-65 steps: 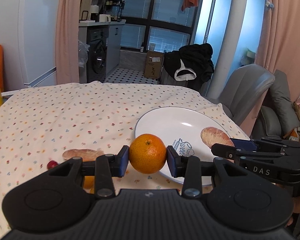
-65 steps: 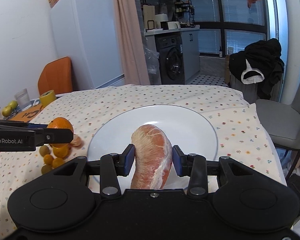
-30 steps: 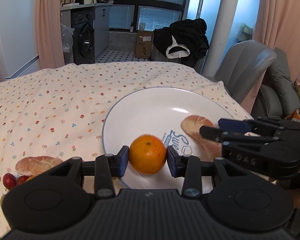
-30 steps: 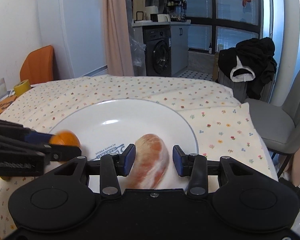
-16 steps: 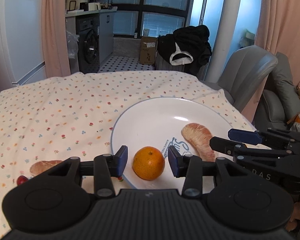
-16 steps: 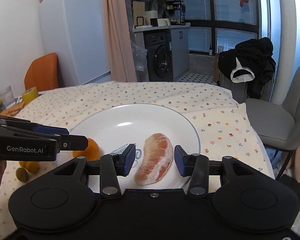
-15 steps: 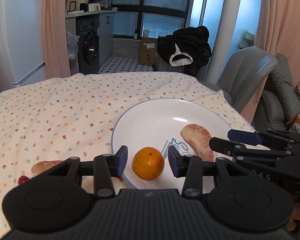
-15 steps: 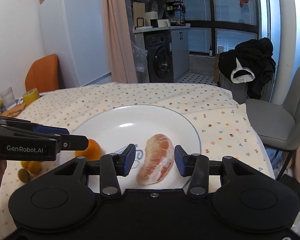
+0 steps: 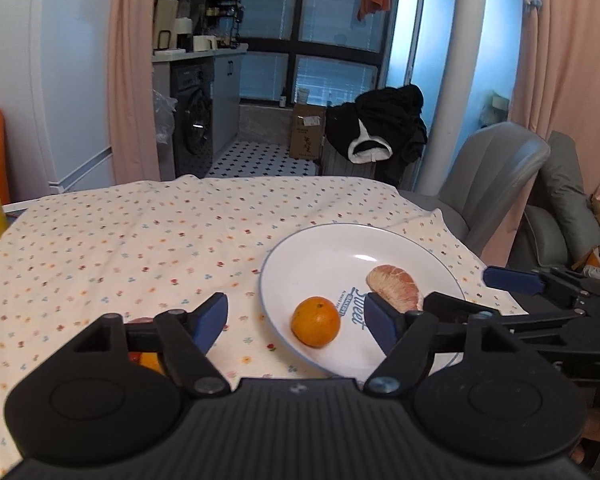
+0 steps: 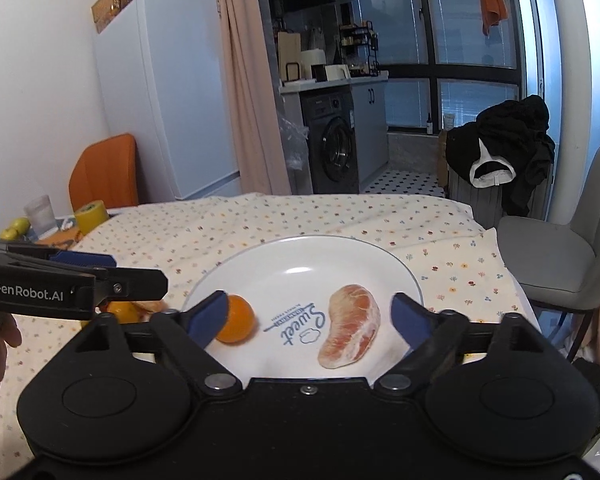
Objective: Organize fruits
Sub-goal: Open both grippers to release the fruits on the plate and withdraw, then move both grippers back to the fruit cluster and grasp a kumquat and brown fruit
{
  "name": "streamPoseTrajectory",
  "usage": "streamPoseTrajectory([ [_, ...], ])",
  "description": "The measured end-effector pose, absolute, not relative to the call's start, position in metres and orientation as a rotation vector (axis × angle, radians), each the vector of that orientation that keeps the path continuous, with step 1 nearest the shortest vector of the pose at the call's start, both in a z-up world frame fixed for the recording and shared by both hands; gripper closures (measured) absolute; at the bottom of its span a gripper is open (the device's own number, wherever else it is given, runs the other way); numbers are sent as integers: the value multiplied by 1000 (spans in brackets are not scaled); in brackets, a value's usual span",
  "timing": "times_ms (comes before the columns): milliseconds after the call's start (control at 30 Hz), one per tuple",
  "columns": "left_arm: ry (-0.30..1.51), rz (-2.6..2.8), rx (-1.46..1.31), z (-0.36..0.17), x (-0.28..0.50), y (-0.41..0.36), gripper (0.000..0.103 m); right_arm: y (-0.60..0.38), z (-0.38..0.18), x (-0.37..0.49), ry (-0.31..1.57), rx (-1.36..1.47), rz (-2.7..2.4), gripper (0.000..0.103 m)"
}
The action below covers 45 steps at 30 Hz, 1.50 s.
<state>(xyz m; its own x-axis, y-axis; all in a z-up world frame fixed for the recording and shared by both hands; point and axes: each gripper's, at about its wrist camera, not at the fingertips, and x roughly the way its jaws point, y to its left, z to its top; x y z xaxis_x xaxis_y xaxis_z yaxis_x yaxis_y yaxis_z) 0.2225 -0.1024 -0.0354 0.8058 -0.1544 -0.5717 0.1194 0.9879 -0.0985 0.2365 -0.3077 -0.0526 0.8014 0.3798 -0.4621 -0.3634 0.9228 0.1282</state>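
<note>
- Orange (image 9: pixel 315 321) and peeled citrus piece (image 10: pixel 350 331) now lie released on the plate (image 10: pixel 340 252).
- Left gripper (image 9: pixel 296 322) and right gripper (image 10: pixel 308 316) both spread apart, empty.
- More fruit waits on the surface (image 9: pixel 140 240).

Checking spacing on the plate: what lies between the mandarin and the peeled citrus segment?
Only bare plate with its blue printed "Sweet" logo lies between the mandarin and the segment, clearest in the right wrist view.

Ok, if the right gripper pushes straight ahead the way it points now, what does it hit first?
Probably the pomelo segment on the white plate, lying between the open fingers, nearer the right one. The mandarin sits at the left fingertip. Depth is unclear.
</note>
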Motion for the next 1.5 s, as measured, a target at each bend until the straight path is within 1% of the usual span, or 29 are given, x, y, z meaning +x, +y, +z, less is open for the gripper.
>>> streamPoseTrajectory([
  [33,611,-139,-66,-34,219,-99,20,-308,-52,235,498,38,393,4],
  [100,591,-126,-78,-32,212,-93,18,-308,-50,231,488,38,381,0],
  [267,536,-97,-97,-26,193,-80,13,-307,-47,224,489,62,382,0],
  [533,484,-38,-137,-18,168,-54,12,-297,-39,209,474,68,378,0],
  [733,487,-32,-134,-15,153,-43,11,-288,-38,200,485,118,416,0],
  [1033,442,12,-156,-14,125,-29,11,-276,-39,185,486,132,454,0],
  [1500,490,35,-171,-31,94,-1,11,-240,-53,163,538,44,598,1],
])
